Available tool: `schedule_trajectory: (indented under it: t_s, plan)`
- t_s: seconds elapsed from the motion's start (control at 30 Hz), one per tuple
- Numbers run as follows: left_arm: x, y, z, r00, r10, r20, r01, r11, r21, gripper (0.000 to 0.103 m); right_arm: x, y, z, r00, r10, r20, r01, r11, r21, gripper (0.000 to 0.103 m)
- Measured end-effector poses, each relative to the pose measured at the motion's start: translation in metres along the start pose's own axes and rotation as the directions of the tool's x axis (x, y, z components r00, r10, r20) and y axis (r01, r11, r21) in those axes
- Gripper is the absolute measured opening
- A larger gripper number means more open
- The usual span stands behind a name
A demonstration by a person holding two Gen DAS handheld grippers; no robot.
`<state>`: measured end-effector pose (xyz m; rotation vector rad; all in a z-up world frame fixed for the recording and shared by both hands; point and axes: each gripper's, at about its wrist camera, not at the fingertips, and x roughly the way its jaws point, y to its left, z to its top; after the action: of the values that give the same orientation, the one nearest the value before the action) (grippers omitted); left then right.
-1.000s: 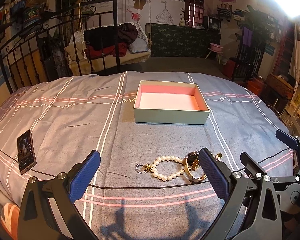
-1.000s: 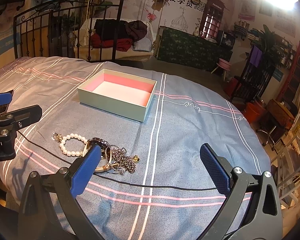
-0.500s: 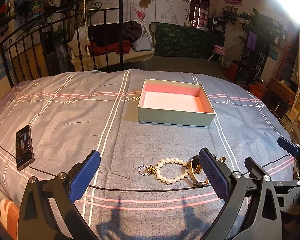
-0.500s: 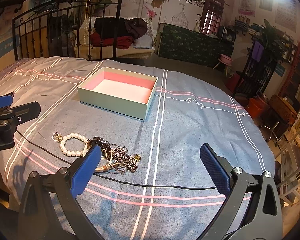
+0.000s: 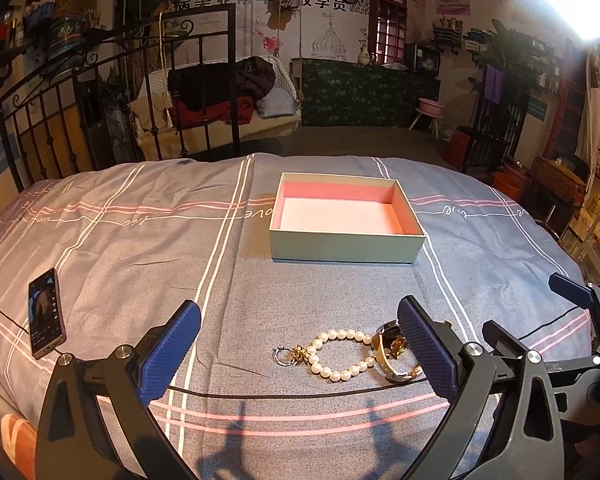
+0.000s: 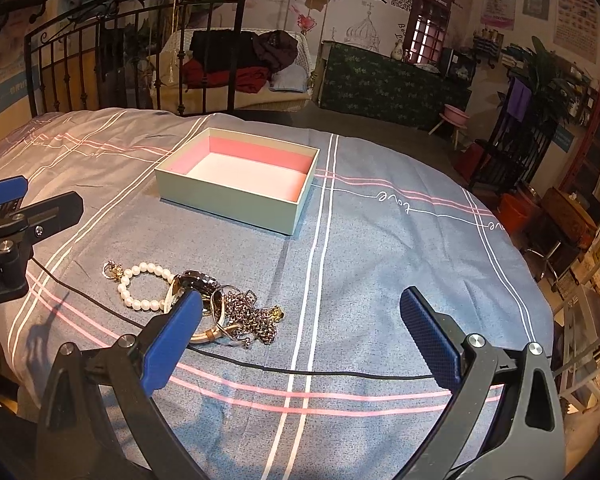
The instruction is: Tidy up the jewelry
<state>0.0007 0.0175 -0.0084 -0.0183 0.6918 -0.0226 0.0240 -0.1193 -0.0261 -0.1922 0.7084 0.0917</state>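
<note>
Two ribbed-padded grippers, left (image 5: 298, 344) and right (image 6: 300, 332) (spread); round-beaded pearl bracelet (image 5: 342, 354)

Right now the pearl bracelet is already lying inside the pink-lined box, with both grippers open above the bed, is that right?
Not quite. The pearl bracelet is not in the pink-lined box; it lies on the bedspread in front of the box, beside the watch, and the box holds nothing. The left wrist view shows this plainly. The rest stands: the left gripper and the right gripper are both open above the bed.
</note>
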Motion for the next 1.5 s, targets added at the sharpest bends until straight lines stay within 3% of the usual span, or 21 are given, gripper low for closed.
schedule_trajectory:
  t_s: [0.7,0.8,0.97,1.1,1.3,1.43,1.5]
  plan:
    - [0.016,-0.006,-0.003,0.998,-0.014,-0.059,0.017,0.999,0.036,0.097,0.014,0.001,0.004,1.0,0.005,-0.024,-0.005,1.0,-0.008,0.097]
    - [0.028,0.002,-0.007,0.99,-0.052,-0.131,0.056,0.998,0.026,0.097,0.019,0.0,0.001,0.999,0.026,-0.044,-0.026,1.0,-0.003,0.097]
    - [0.056,0.02,-0.03,0.967,-0.049,-0.252,0.05,0.999,-0.001,0.097,0.044,-0.007,-0.014,0.984,0.119,-0.133,-0.114,0.993,0.044,0.097]
    - [0.072,0.028,-0.038,0.961,-0.044,-0.274,0.046,0.999,-0.002,0.096,0.056,-0.008,-0.022,0.981,0.118,-0.151,-0.113,0.993,0.04,0.097]
    - [0.081,0.044,-0.039,0.957,0.001,-0.291,0.008,1.0,0.03,0.091,0.064,-0.02,-0.026,0.978,0.123,-0.166,-0.111,0.99,0.082,0.097]
    - [0.096,0.042,-0.046,0.941,-0.006,-0.339,0.036,0.996,0.083,0.071,0.073,-0.022,-0.028,0.974,0.131,-0.184,-0.116,0.99,0.086,0.097]
    - [0.101,0.036,-0.048,0.944,-0.006,-0.329,0.048,0.992,0.119,0.065,0.078,-0.021,-0.028,0.973,0.128,-0.193,-0.115,0.99,0.08,0.097]
